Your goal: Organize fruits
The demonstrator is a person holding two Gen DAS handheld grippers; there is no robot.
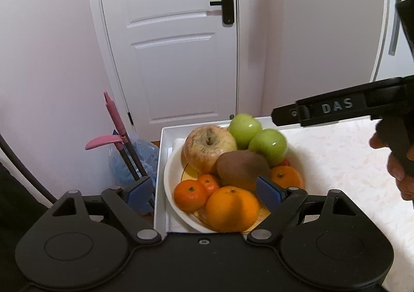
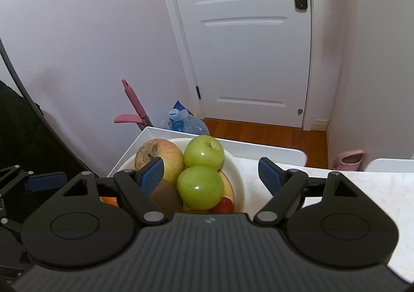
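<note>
Two green apples [image 2: 201, 170] sat touching at far side of white bowl [image 1: 169, 178], beside red-yellow apple [image 1: 207, 147], kiwi [image 1: 242, 166], oranges [image 1: 231, 208]. Bowl stood in white tray [image 1: 159, 175]. Left gripper [image 1: 204, 192] spread wide, empty. Right gripper [image 2: 212, 175] gaped, nothing clamped.

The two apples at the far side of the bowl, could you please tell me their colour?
Both apples are glossy green, best seen in the right wrist view.

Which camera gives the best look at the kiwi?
The left wrist view: the kiwi lies nearly whole among the fruit on the plate. In the right wrist view the kiwi is mostly hidden behind a finger.
</note>
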